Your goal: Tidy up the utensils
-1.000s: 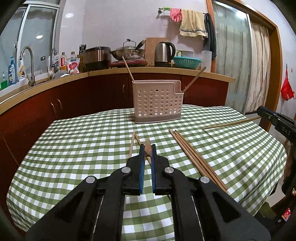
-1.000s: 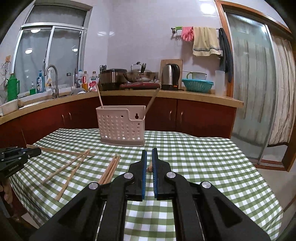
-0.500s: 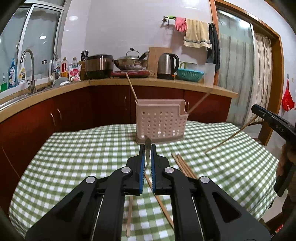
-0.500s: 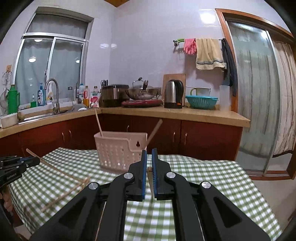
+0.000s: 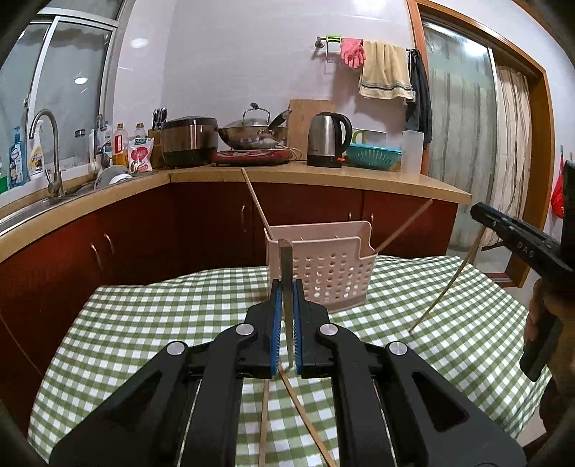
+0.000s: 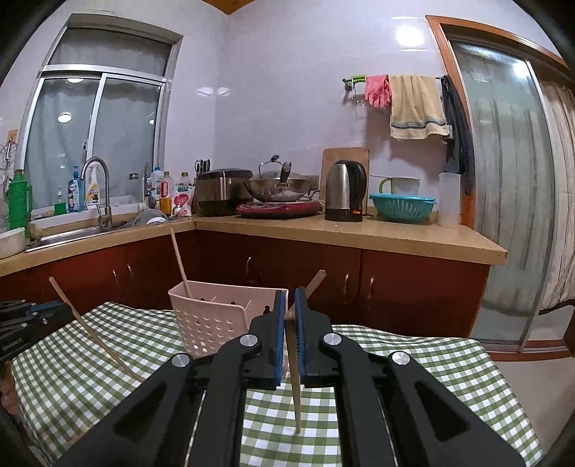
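1. Left wrist view: the left gripper (image 5: 286,316), its black jaws with blue pads nearly together, pinches a thin wooden chopstick (image 5: 286,266) whose tip hangs over the green-checked tablecloth (image 5: 151,323).
2. The pink perforated plastic utensil basket (image 5: 323,266) stands on the table just ahead, with two chopsticks leaning in it.
3. Right wrist view: the right gripper (image 6: 291,323), likewise nearly closed, clamps another wooden chopstick (image 6: 295,391), held near the basket's right end.

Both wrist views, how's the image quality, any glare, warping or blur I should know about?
Left wrist view: fisheye bends the door frame and counter; ceiling lights glare on the window and wall; the basket is sharp. Right wrist view: same warping, black corners; a bright spot on the wall by the door; the chopstick in the right gripper looks crisp.
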Available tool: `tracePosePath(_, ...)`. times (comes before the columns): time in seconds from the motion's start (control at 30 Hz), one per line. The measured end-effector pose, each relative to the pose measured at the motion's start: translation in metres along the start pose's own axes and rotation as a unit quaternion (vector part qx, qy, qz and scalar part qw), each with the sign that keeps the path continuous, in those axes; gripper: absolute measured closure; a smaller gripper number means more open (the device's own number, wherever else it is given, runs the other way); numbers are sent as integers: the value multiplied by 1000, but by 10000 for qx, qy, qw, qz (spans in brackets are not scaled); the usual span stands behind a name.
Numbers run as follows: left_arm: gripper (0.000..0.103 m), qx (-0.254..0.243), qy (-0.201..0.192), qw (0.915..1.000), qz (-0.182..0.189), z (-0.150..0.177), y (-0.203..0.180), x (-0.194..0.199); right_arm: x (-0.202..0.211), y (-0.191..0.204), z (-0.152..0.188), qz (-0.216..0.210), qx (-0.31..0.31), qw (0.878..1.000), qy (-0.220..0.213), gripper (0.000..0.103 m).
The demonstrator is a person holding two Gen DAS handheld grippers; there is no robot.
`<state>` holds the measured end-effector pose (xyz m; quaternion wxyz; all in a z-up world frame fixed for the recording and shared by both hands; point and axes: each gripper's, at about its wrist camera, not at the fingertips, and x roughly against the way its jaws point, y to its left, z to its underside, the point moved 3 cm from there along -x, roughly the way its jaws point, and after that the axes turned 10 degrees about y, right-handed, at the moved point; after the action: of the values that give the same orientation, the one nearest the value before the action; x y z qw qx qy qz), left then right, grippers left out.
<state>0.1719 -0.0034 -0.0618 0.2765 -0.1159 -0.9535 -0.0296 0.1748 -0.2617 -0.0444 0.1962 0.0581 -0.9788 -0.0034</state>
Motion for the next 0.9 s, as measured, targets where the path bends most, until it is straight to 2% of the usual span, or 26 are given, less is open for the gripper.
tracePosePath(0.23,97,-66,-37,10000,14,-14,-2,-11,-15,0,-1,19,-33,10000,87,97)
tracePosePath(0.53,97,-242,-327,9991,102,-46,-5,-7,-10,-1,-34,-296,-156,9993,-149,97)
tracePosePath(0.7,97,-221,-596,9976,268,-77,-3,3,-2,3,-62,-493,-129,9976,-466,97)
tracePosePath(0.9,97,-268,-1200,9919,328,-134,-4,17,-3,10,-103,-641,-63,9935,-935,97)
